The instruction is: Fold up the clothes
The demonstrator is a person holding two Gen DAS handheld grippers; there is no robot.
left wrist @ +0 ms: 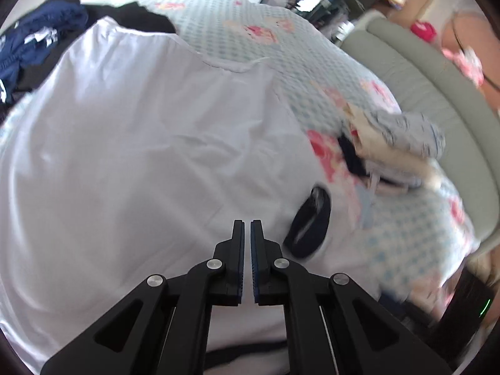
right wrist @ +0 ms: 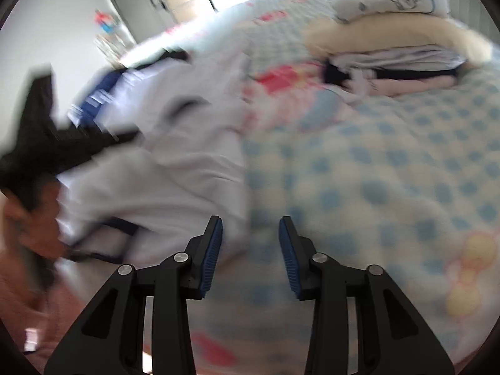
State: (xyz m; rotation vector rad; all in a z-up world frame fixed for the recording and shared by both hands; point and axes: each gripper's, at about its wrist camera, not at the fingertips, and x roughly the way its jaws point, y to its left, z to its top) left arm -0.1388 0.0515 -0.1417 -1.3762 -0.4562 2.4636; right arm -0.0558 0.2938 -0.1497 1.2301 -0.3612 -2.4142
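Note:
A white shirt (left wrist: 140, 156) lies spread flat on the bed, its dark navy collar (left wrist: 309, 225) toward the right. My left gripper (left wrist: 247, 222) hangs just above the shirt's near part, a little left of the collar. Its jaws are shut, with only a sliver between the pads and no cloth showing there. In the blurred right wrist view the same white shirt (right wrist: 175, 143) lies rumpled at the left. My right gripper (right wrist: 250, 220) stands open over the shirt's right edge, where it meets the blanket, and nothing is between its fingers.
The blue-checked blanket (left wrist: 250, 31) with pink prints covers the bed (right wrist: 375, 172). A heap of dark blue and black clothes (left wrist: 40, 37) lies at the far left. A stack of folded clothes (left wrist: 390, 147) (right wrist: 400, 62) sits at the right. A grey padded headboard (left wrist: 437, 93) curves behind.

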